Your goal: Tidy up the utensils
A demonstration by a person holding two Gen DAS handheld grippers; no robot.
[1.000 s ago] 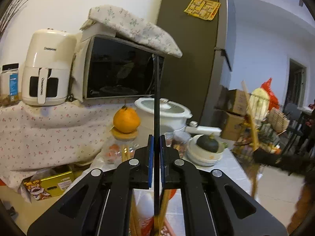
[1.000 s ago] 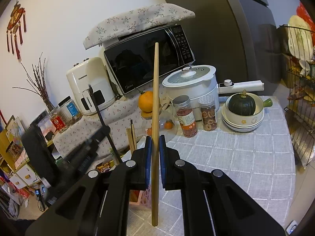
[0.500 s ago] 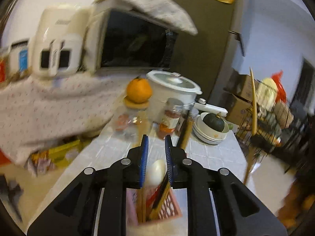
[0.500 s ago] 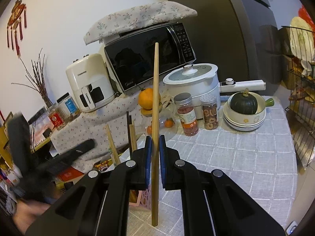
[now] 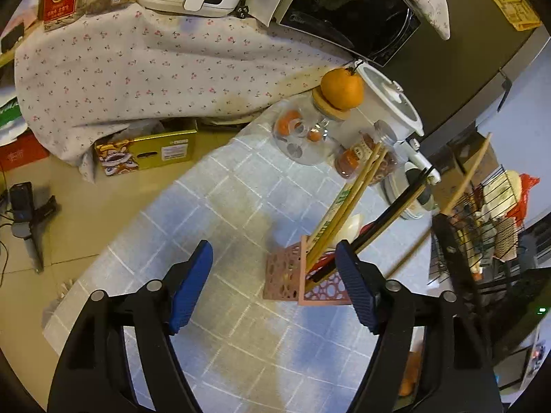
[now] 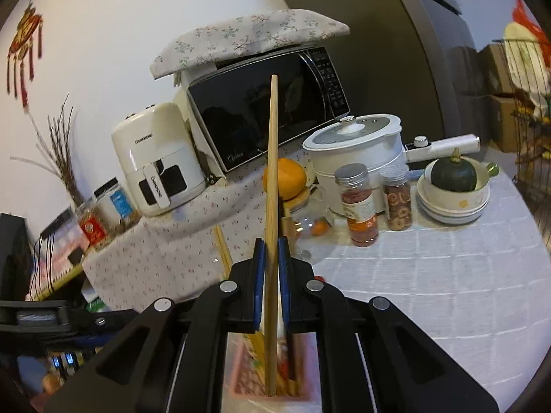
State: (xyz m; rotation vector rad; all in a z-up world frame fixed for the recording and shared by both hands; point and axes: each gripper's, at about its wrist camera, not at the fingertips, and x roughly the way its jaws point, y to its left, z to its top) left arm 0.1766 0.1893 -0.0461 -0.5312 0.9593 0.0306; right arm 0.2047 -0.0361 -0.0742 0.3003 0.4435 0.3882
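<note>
A pink perforated utensil holder (image 5: 300,280) stands on the grey checked tablecloth (image 5: 220,206). It holds wooden chopsticks (image 5: 347,203), a black chopstick (image 5: 389,213) and a white spoon (image 5: 349,225). My left gripper (image 5: 275,268) is open and empty, just above and near the holder. My right gripper (image 6: 271,258) is shut on a wooden chopstick (image 6: 272,158), held upright with its lower end over the holder (image 6: 255,378). That chopstick also shows in the left wrist view (image 5: 465,175), to the right of the holder.
A glass jar topped by an orange (image 5: 341,87), two spice jars (image 6: 358,203), a white electric pot (image 6: 358,144) and stacked bowls with a green squash (image 6: 453,175) stand behind the holder. Microwave (image 6: 265,106), air fryer (image 6: 155,168), wire rack (image 5: 489,220) at right.
My left gripper let go of the black chopstick, which now stands in the holder, then opened wide and tilted down. My right gripper moved its chopstick over the holder.
</note>
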